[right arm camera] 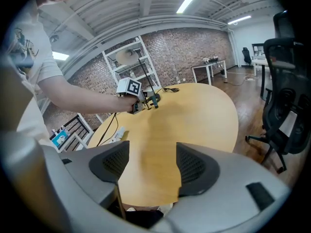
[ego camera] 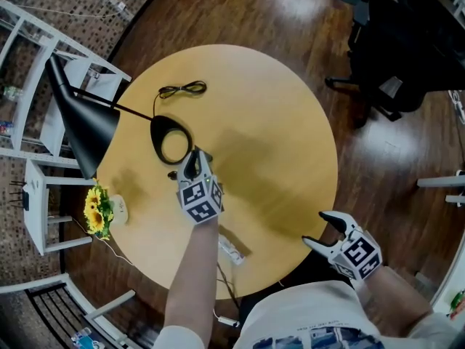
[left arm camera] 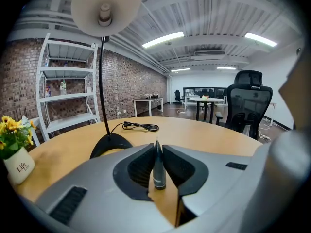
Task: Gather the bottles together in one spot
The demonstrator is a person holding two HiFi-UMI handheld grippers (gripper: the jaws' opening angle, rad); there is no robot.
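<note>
Jaws of the left gripper (ego camera: 192, 162) are pressed together on nothing; those of the right gripper (ego camera: 316, 229) stand spread and empty at 5 o'clock. No bottle stands on the round table (ego camera: 290, 122), so part the left jaws before reaching. Left gripper view alone faces the white shelf (left arm camera: 68, 69) at 9 o'clock, holding perhaps small bottles (left arm camera: 62, 86).

On the round table (ego camera: 290, 122) the lamp base (ego camera: 156, 131) stands left of centre, a cable (ego camera: 183, 89) behind it, the left gripper (ego camera: 190, 166) just before it, a flower pot (ego camera: 116, 209) at the left rim, a power strip (ego camera: 234, 250) at the near rim
</note>
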